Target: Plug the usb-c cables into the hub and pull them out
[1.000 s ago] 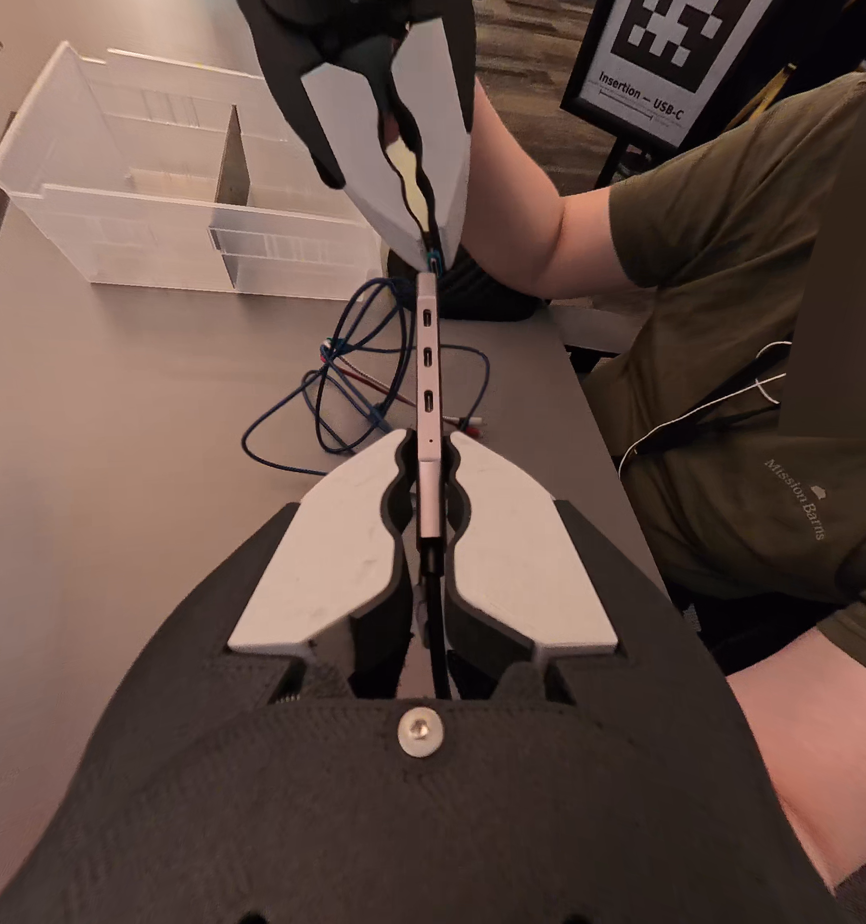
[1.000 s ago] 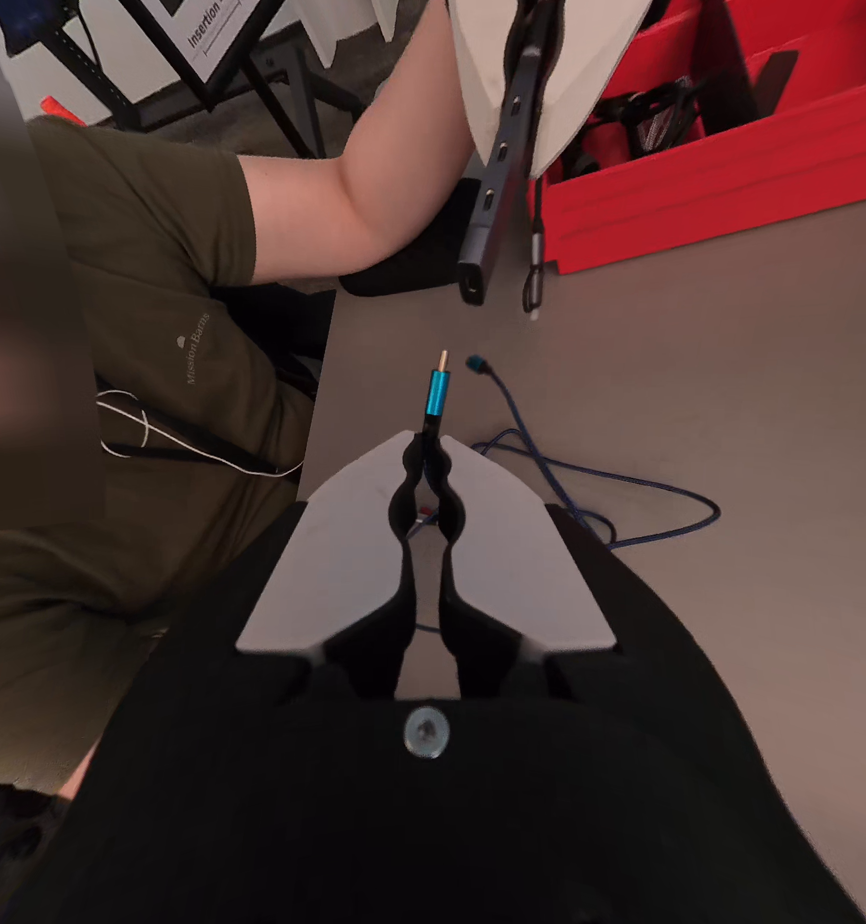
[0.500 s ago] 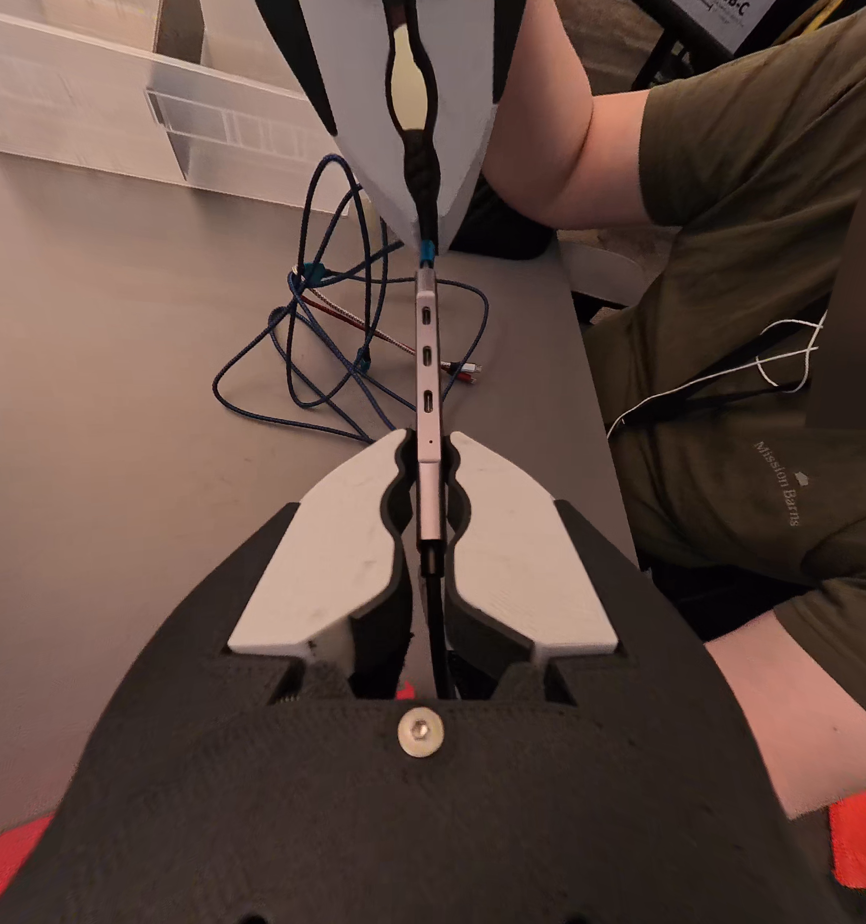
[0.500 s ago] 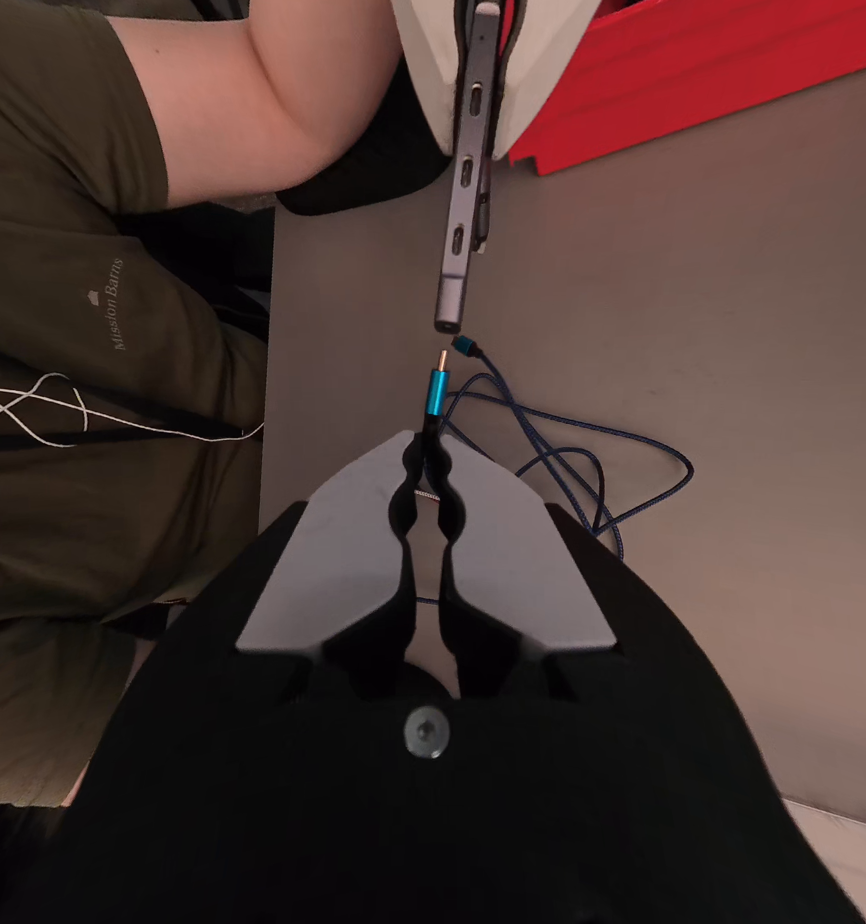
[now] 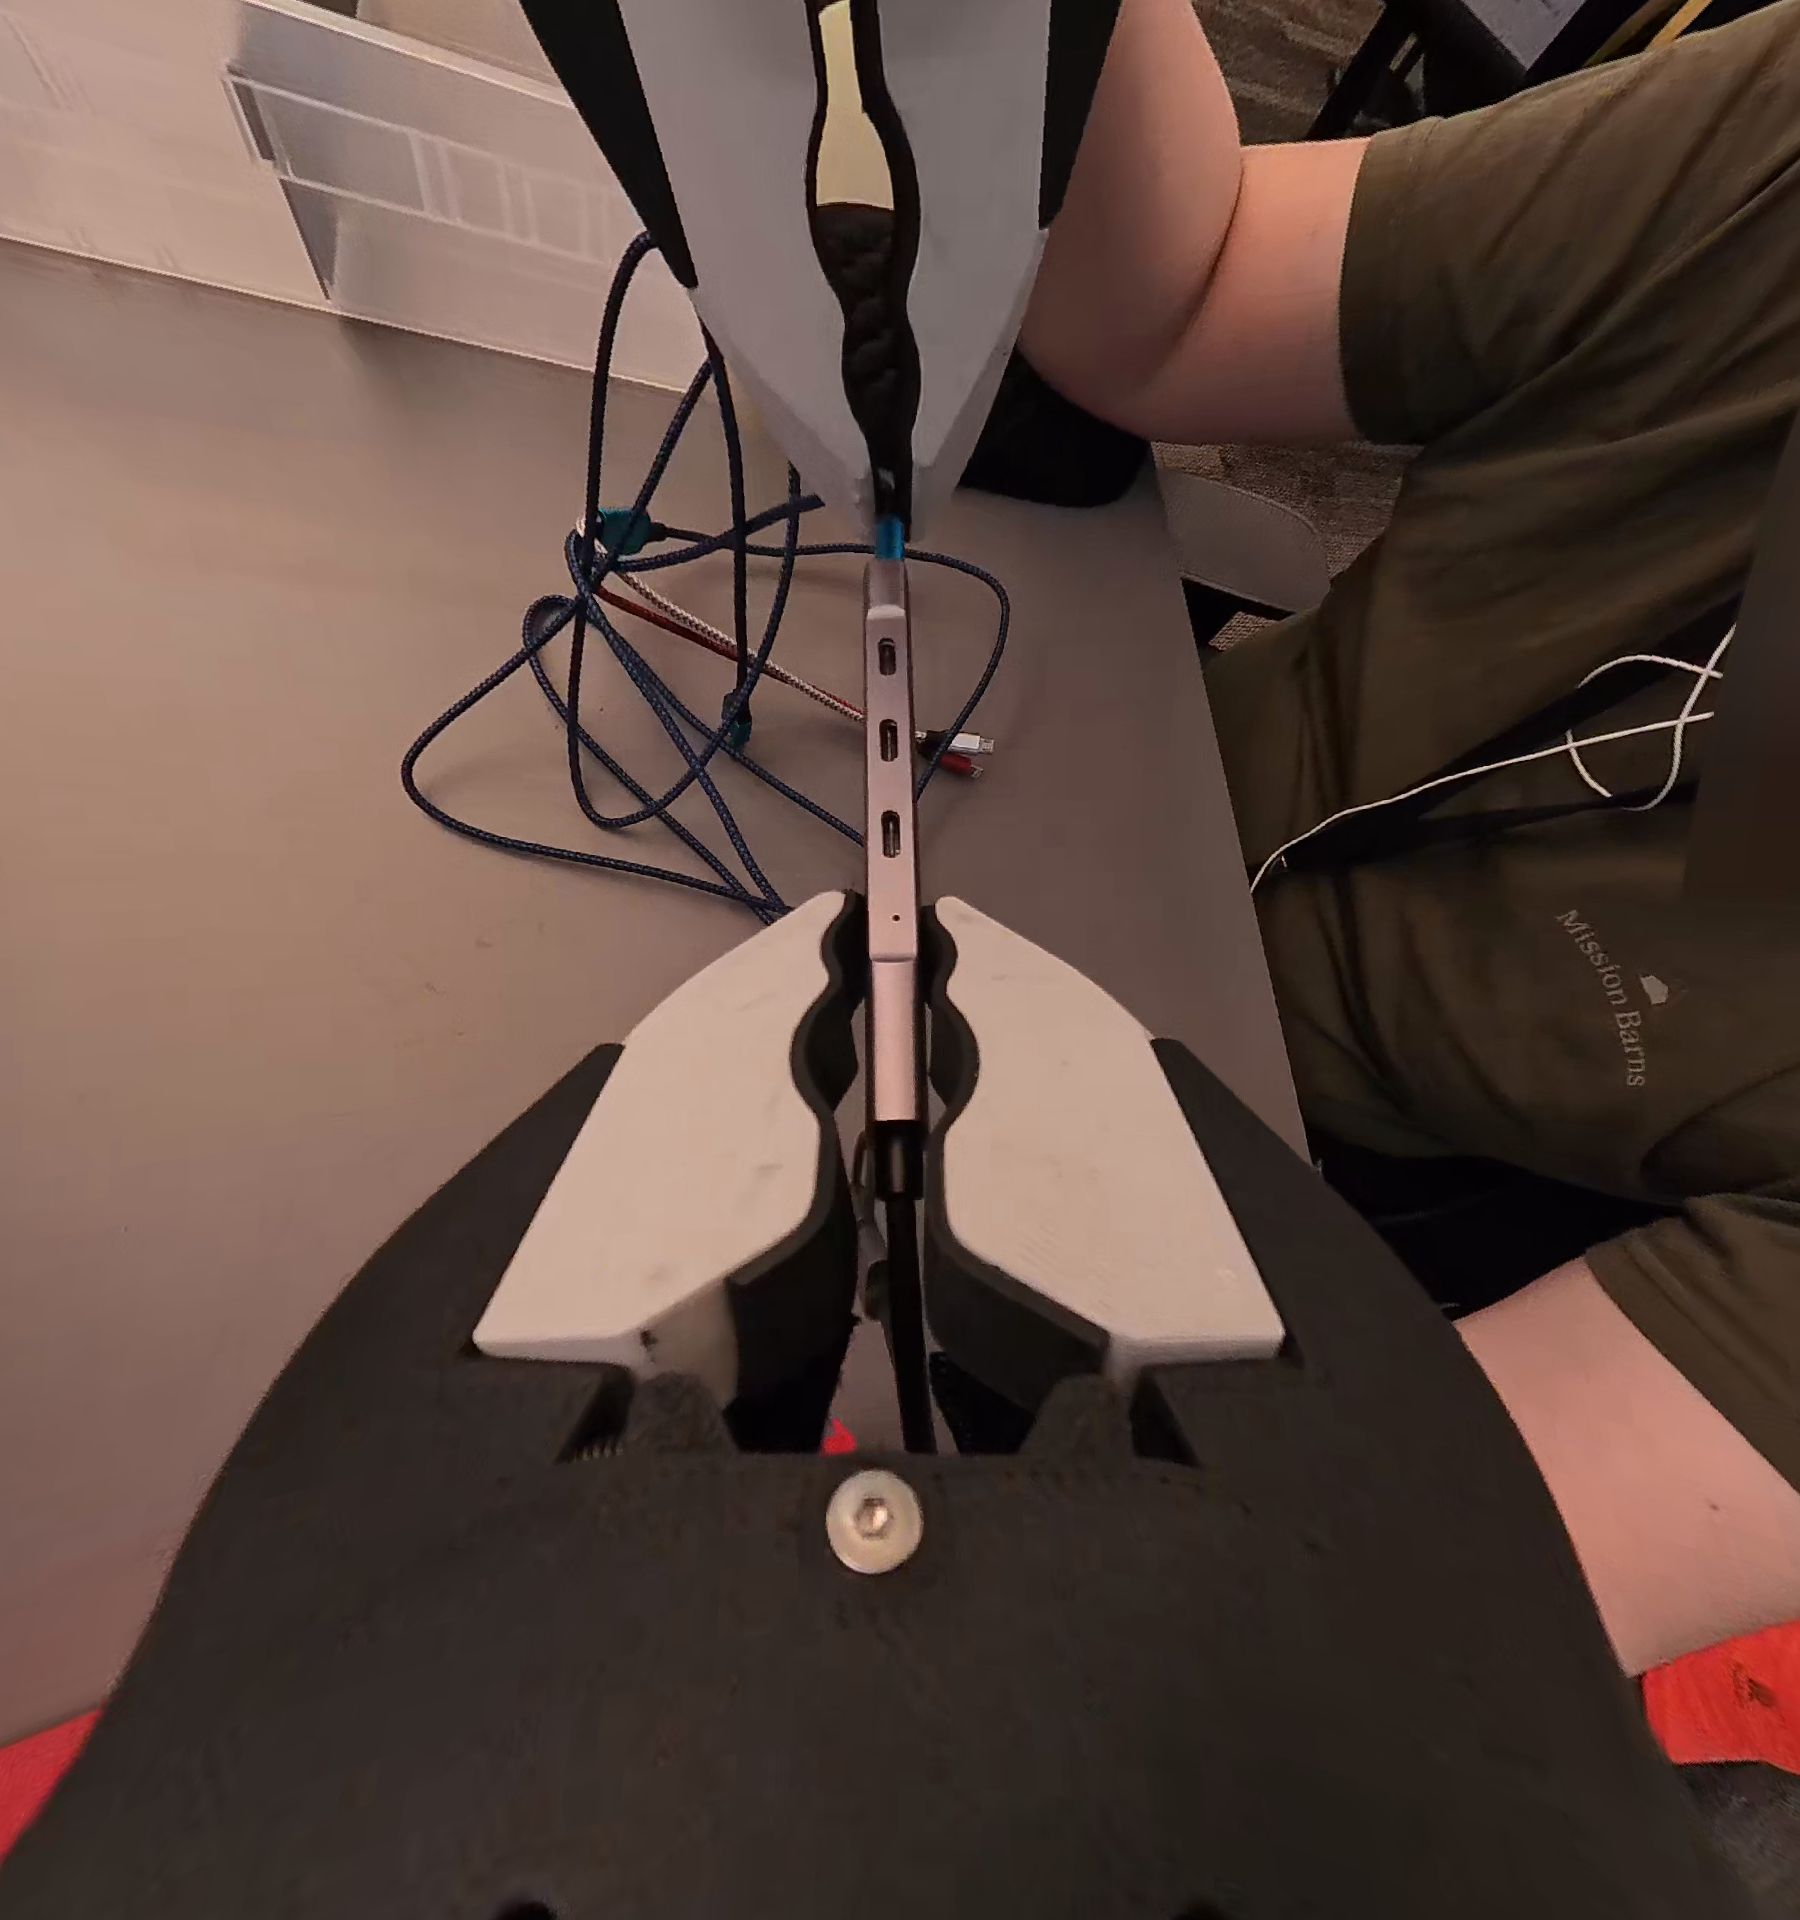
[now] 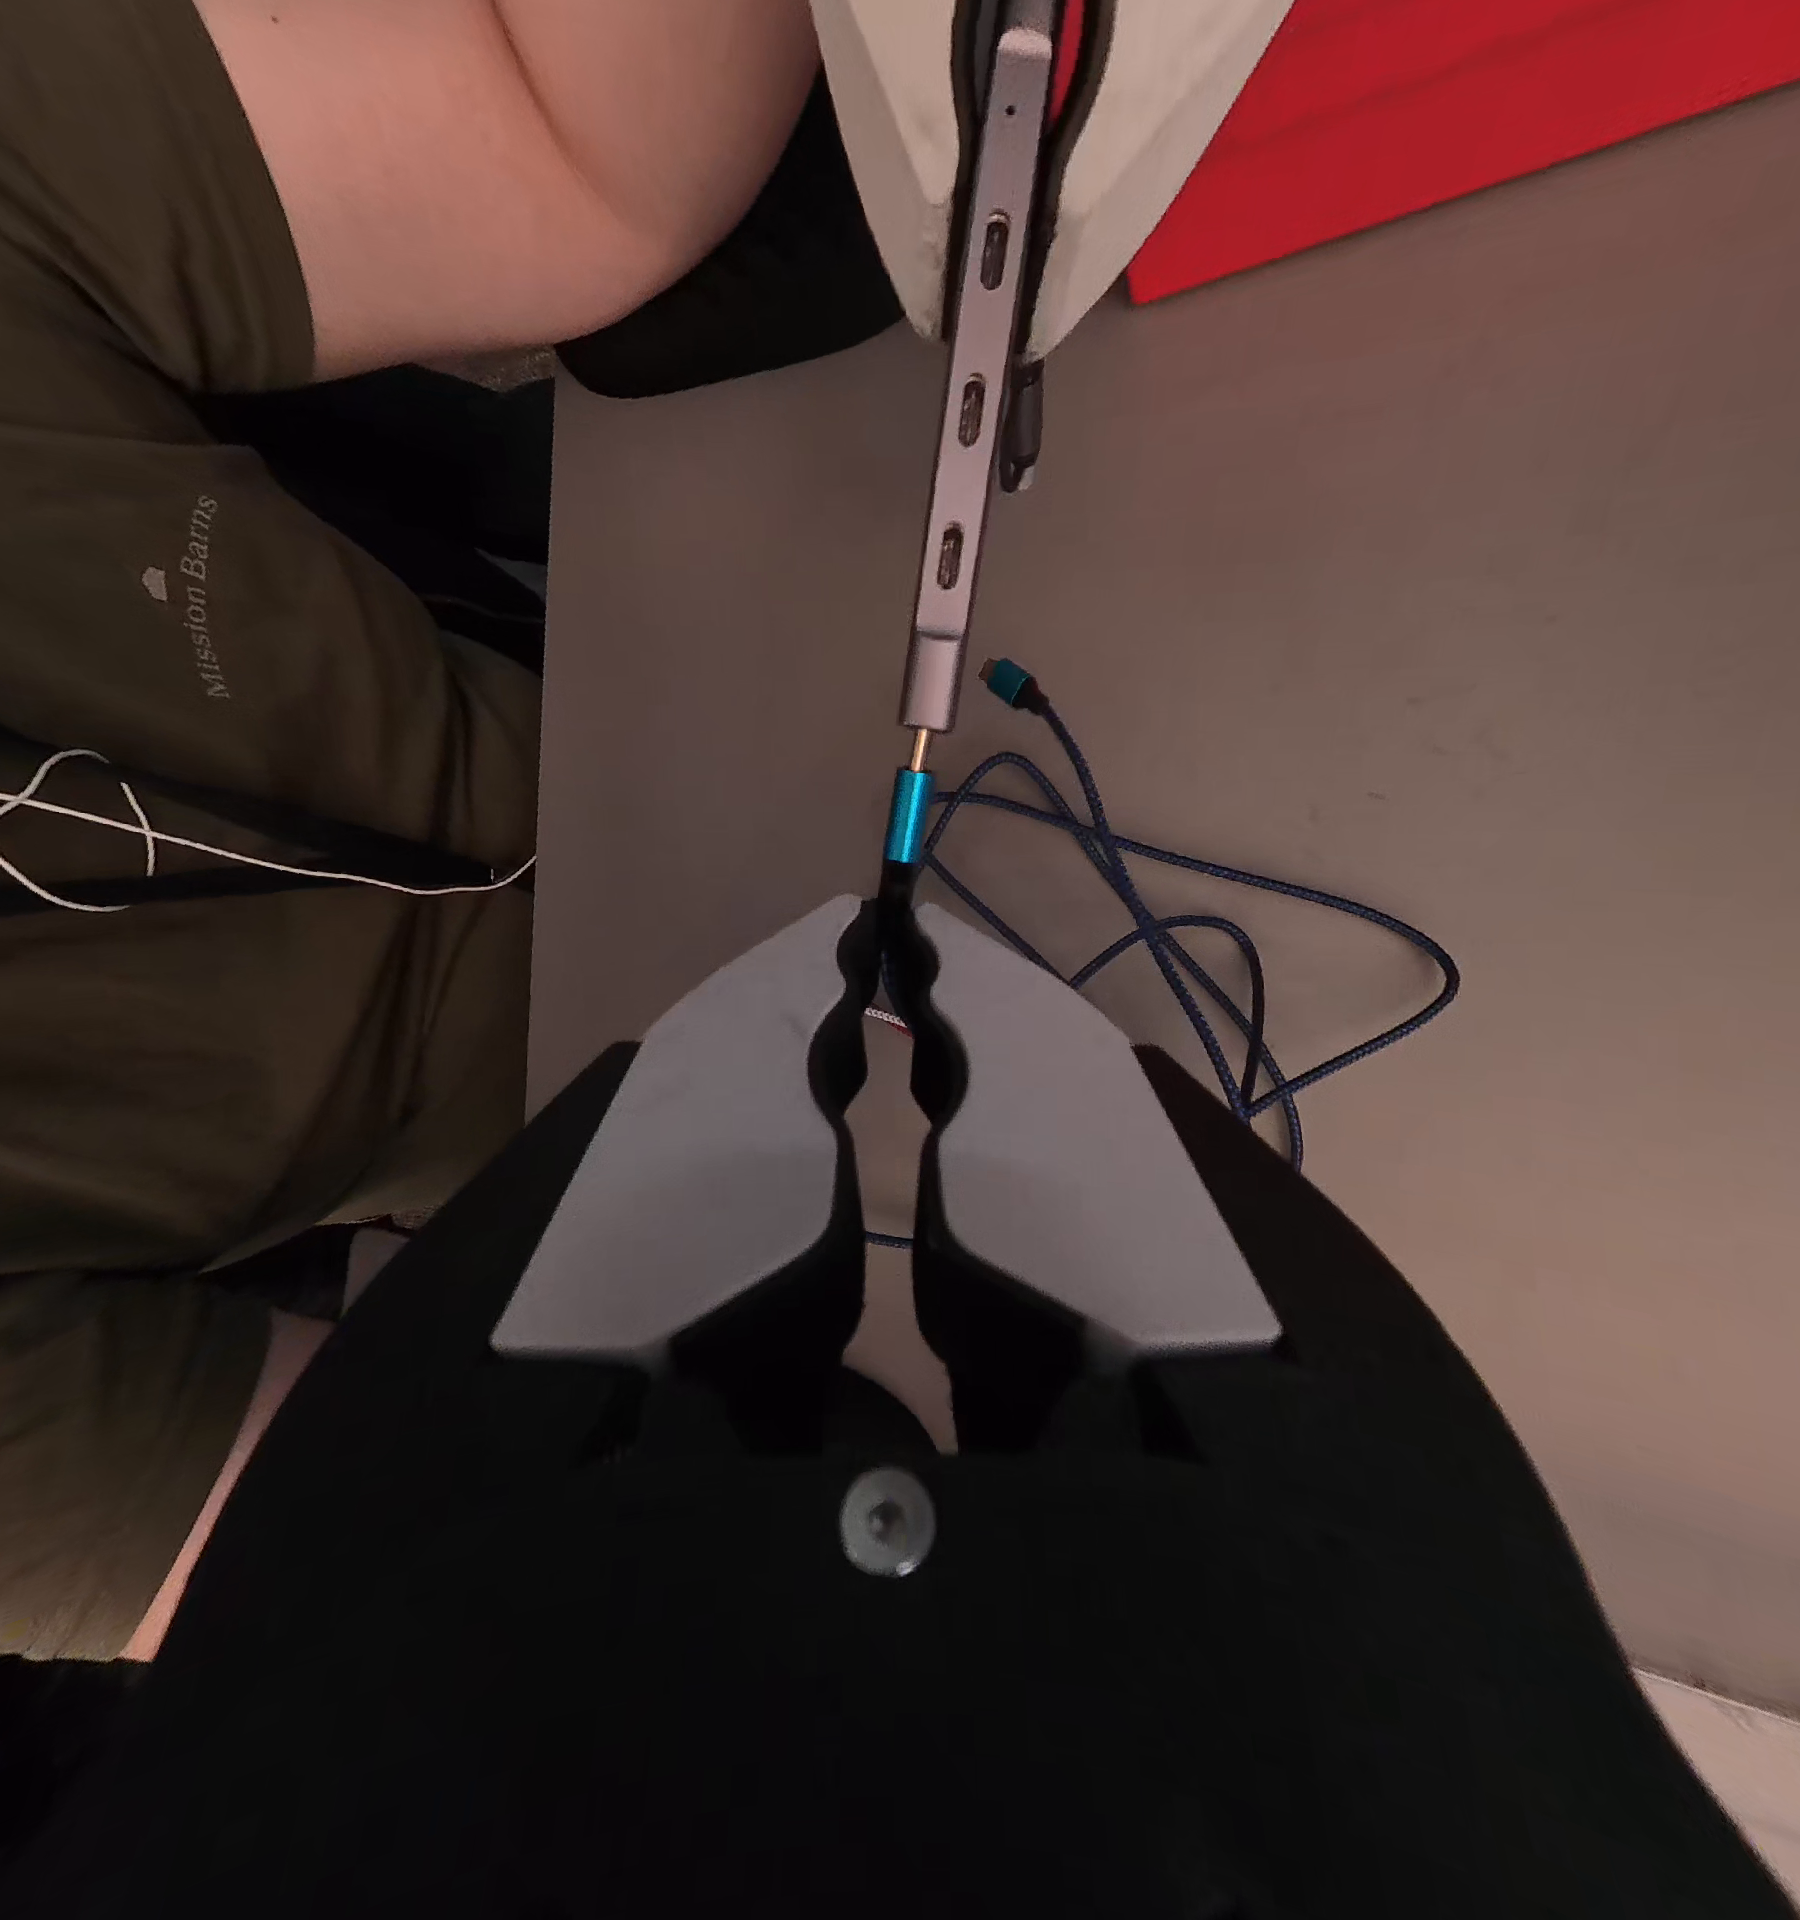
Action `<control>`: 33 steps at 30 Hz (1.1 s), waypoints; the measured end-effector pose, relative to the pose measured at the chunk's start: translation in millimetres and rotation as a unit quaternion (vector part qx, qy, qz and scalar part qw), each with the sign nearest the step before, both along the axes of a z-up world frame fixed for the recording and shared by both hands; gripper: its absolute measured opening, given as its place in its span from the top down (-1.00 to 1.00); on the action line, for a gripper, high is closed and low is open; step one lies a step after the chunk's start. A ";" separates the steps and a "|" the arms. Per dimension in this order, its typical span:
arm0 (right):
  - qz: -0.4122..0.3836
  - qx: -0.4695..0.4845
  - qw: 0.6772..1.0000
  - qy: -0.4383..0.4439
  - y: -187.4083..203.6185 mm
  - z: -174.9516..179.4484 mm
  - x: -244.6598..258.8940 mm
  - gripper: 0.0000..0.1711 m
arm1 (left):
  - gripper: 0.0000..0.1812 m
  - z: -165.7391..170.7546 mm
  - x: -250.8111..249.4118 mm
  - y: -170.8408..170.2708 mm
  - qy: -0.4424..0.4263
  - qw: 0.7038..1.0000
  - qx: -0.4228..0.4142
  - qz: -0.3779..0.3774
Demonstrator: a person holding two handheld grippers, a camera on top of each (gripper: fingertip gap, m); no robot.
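Right wrist view: the blue-sleeved usb-c plug [image 6: 904, 821] has its metal tip just at the end port of the grey hub [image 6: 963, 447], barely entering, most of the tip showing. The plug sits in line w/ the hub's long axis, both held above the table [image 6: 1447, 623]. The right gripper [image 6: 888, 909] has its jaws nearly closed, pinching the cable right behind the plug sleeve. The left gripper [image 5: 894, 914] is clamped on the hub's rear half, the hub's own black lead running back btwn the fingers. Step looks like insertion just starting, seating not yet done. Risks as I judge them: the grip is on soft cable, not the sleeve, so a push could buckle the plug sideways & jam it against the port rim; any tilt of the hub would do the same; the hub could also slip back in its clamp under push force. Counts: 1 hub w/ 3 side ports visible plus the end port; 1 plug in hand; 1 more blue plug [image 6: 1005, 681] lying loose on the table just beside the hub tip; a tangle of blue cables [image 5: 667, 665], number unclear, w/ 1 red-white braided cable [image 5: 761, 665] among them. Further out: a clear bin [image 5: 376, 166] and a red bin [image 6: 1498, 135].
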State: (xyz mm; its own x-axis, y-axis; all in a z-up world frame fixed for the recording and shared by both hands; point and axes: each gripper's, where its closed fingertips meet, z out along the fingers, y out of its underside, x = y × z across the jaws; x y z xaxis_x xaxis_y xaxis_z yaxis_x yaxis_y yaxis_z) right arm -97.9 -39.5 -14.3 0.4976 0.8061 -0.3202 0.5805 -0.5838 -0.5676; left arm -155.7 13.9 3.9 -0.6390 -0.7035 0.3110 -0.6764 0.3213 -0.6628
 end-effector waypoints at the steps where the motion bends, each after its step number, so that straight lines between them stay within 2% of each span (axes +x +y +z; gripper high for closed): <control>1: -0.001 0.000 1.000 -0.001 0.3 -0.5 0.4 0.95 | 0.91 -0.6 0.1 0.2 0.000 1.000 0.002 0.000; 10: -0.024 0.000 1.000 -0.012 5.6 -7.6 19.6 0.95 | 0.91 2.0 -1.0 18.4 -0.007 0.999 0.008 0.038; 14: -0.008 -0.001 1.000 0.000 -4.7 -7.0 31.6 0.95 | 0.91 -39.0 12.8 53.3 0.068 0.984 0.098 0.132; 15: -0.004 -0.003 1.000 0.005 -9.3 -5.8 34.0 0.95 | 0.91 -48.0 19.7 55.3 0.084 0.981 0.099 0.145; 18: -0.007 -0.012 1.000 0.001 -20.2 -4.7 43.8 0.95 | 0.91 -71.2 46.5 50.1 0.131 0.970 0.050 0.198; 21: -0.008 -0.013 1.000 0.001 -27.2 -3.4 50.2 0.95 | 0.91 -98.1 70.0 48.5 0.176 0.947 -0.009 0.269; 25: -0.016 -0.018 1.000 0.001 -25.9 -5.6 53.7 0.95 | 0.91 -125.0 76.2 46.1 0.227 0.926 -0.068 0.295; 29: -0.013 -0.024 1.000 -0.003 -24.0 -9.8 53.7 0.95 | 0.89 -132.6 80.9 47.3 0.247 0.910 -0.121 0.311; 31: -0.013 -0.026 1.000 -0.004 -23.1 -11.2 54.1 0.95 | 0.73 -135.2 84.5 59.8 0.232 0.903 -0.105 0.347; 33: -0.015 -0.027 1.000 -0.003 -21.8 -12.5 55.4 0.95 | 0.38 -135.1 85.3 79.3 0.217 0.890 -0.070 0.395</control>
State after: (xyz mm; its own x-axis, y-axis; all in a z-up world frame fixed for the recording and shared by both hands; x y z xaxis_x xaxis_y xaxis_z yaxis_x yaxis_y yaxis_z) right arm -42.6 -61.3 -26.8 0.5240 0.7724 -0.3588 0.5656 -0.6306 -0.5314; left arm -70.4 93.1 -131.2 0.2400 -0.8151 0.5273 -0.8566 -0.4334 -0.2800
